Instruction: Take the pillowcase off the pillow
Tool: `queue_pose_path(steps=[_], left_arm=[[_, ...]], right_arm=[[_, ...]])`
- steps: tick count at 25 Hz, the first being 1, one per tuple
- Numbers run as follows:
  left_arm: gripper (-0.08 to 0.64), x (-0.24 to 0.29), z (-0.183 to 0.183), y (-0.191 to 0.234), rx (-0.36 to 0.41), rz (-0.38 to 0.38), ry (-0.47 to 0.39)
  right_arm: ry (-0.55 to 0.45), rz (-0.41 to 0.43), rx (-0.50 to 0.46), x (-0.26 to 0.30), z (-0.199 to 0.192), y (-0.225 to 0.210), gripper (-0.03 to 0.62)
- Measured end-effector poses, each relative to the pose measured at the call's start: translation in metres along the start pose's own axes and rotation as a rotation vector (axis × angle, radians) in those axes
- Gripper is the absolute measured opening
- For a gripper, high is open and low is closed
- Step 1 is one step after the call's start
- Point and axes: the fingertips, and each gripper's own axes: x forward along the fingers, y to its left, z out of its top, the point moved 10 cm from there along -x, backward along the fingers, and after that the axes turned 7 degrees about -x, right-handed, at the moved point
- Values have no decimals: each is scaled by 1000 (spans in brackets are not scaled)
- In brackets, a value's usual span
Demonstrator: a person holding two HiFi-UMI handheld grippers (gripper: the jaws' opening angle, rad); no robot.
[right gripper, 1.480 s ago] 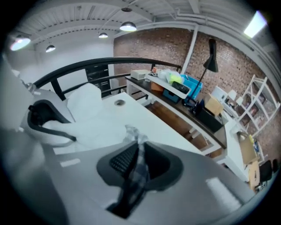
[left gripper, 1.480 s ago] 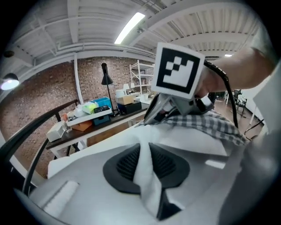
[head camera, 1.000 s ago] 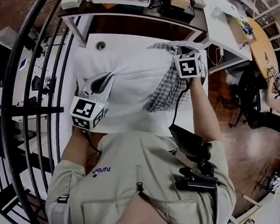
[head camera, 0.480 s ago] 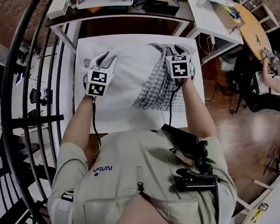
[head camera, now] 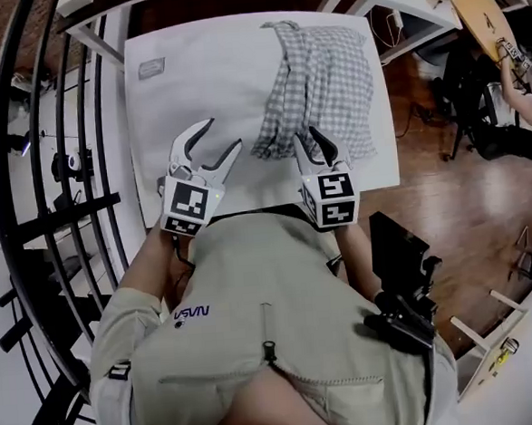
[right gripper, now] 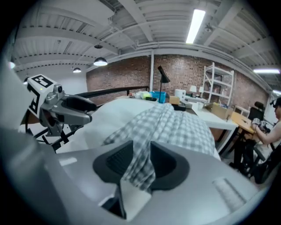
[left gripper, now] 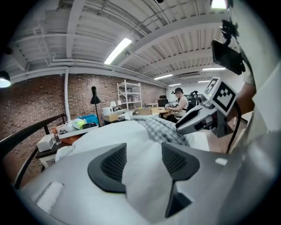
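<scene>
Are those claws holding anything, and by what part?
Nothing is gripped. The left gripper is empty, jaws opening; the right gripper is opening its jaws around a loose fold of the checked pillowcase.

A white tabletop (head camera: 383,170) bears a white pillow (head camera: 198,85), lying flat and covering nearly all of it, directly ahead of the left tongs (head camera: 222,134) and right tongs (head camera: 311,140).
</scene>
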Motion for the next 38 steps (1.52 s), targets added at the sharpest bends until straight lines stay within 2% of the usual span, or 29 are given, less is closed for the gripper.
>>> queue_pose_path(steps=[5, 8, 10, 11, 12, 14, 19, 23, 25, 31, 35, 38], left_arm=[[267, 10, -55, -25, -13, -48, 142], [267, 23, -78, -26, 67, -12, 202], [192, 33, -81, -24, 129, 47, 219], [122, 35, -78, -22, 141, 71, 213], [76, 33, -72, -19, 134, 86, 198], [21, 22, -53, -11, 89, 96, 143], [15, -4, -1, 29, 24, 115, 3], [15, -16, -1, 44, -78, 114, -10], [15, -18, -16, 41, -133, 106, 18], [15, 6, -80, 20, -311, 89, 130], [18, 13, -86, 12, -312, 93, 140], [71, 1, -71, 4, -264, 69, 133]], right_arm=[[105, 44, 31, -4, -38, 40, 146], [158, 28, 9, 19, -52, 59, 164], [182, -18, -45, 32, -53, 61, 141], [183, -43, -69, 33, -52, 59, 65], [174, -65, -84, 30, -49, 57, 29], [139, -117, -98, 15, -40, 47, 17], [68, -333, -124, -21, -26, -3, 14], [128, -433, -123, -34, -38, -41, 14], [190, -433, -115, -30, -55, -50, 14], [359, -312, -15, 4, -115, -57, 14], [371, -260, 20, 11, -125, -56, 17], [367, -204, 51, 0, -120, -56, 62]])
